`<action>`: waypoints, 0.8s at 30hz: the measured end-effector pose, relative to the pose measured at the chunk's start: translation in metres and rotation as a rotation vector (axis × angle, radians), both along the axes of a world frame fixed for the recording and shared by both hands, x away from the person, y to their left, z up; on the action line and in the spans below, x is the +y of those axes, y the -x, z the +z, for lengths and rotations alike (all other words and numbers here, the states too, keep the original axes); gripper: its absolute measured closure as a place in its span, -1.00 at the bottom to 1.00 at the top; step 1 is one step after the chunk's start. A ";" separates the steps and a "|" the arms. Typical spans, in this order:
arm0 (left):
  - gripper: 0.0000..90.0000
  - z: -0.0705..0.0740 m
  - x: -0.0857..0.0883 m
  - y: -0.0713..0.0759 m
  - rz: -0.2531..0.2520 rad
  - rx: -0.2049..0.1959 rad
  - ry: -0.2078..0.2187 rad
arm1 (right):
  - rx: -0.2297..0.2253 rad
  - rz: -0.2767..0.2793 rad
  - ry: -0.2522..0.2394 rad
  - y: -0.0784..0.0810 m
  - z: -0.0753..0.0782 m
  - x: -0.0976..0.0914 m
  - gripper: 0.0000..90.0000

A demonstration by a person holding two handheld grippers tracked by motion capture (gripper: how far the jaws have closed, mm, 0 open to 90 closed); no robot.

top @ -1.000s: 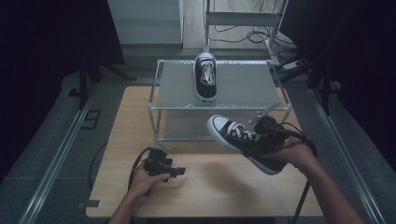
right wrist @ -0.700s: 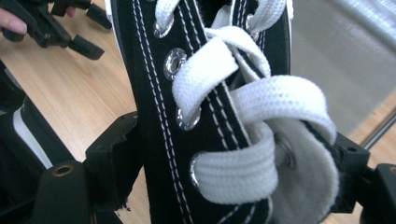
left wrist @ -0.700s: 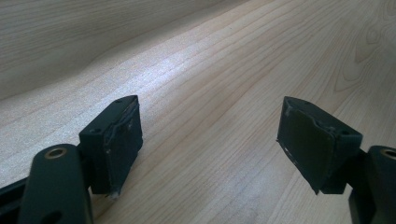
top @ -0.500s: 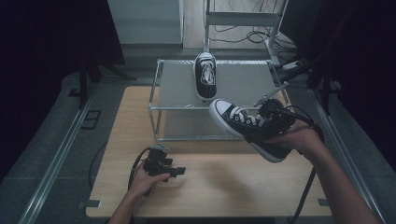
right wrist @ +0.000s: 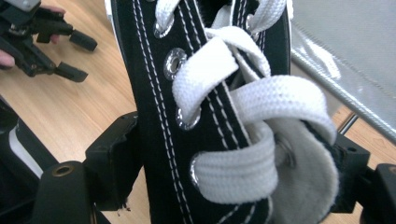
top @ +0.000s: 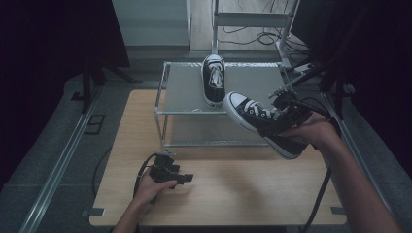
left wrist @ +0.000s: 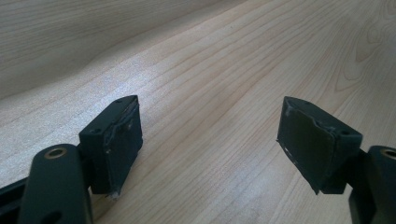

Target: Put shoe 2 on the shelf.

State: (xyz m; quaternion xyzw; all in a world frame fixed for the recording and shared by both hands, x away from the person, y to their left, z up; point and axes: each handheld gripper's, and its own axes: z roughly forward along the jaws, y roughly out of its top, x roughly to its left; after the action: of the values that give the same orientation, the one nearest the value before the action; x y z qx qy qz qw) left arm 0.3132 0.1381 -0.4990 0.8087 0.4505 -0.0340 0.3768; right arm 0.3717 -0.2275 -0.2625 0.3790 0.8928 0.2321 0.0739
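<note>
two sneakers: one on rack (top: 184,92), one (top: 262,124) clamped in right hand-held gripper (top: 286,109); left hand-held gripper (top: 187,178) released.

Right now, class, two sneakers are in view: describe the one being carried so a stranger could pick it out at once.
Start at the wooden table and find the metal rack at its far side. Just right of the rack's front edge, the right gripper holds a sneaker clamped at the laces. Unlike the other sneaker, which stands flat on the rack's top, this one hangs tilted in the air, toe towards the rack.
</note>
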 end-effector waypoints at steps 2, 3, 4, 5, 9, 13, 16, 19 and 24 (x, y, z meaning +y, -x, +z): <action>-0.50 0.000 0.000 0.000 -0.001 -0.001 -0.001 | 0.000 -0.013 0.006 -0.005 0.002 -0.002 -0.52; -0.50 0.000 0.000 0.000 -0.001 -0.001 -0.002 | 0.001 -0.023 0.009 -0.007 0.002 -0.002 -0.52; -0.50 0.001 0.000 0.000 -0.001 -0.003 0.001 | 0.004 -0.033 0.011 -0.010 0.003 -0.003 -0.52; -0.50 0.001 0.000 0.001 -0.001 -0.003 0.004 | 0.009 -0.041 0.014 -0.013 0.003 -0.003 -0.52; -0.50 0.001 0.000 0.000 -0.001 -0.002 0.003 | 0.018 -0.086 0.024 -0.025 0.005 -0.003 -0.52; -0.50 0.001 -0.001 0.000 -0.004 -0.003 0.003 | 0.020 -0.128 0.037 -0.038 0.007 -0.002 -0.52; -0.50 0.001 -0.001 0.000 -0.005 -0.003 0.005 | 0.020 -0.160 0.042 -0.048 0.008 0.000 -0.52; -0.50 0.001 -0.001 0.001 -0.005 -0.004 0.008 | 0.019 -0.190 0.042 -0.057 0.009 0.001 -0.52; -0.50 0.001 0.001 0.000 -0.005 -0.003 0.008 | 0.025 -0.232 0.060 -0.072 0.009 0.007 -0.52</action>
State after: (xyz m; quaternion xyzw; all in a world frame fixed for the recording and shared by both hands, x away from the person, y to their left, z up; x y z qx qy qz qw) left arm 0.3131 0.1389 -0.4976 0.8084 0.4476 -0.0356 0.3807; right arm 0.4434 -0.2205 -0.2530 0.4804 0.8502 0.1905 0.1006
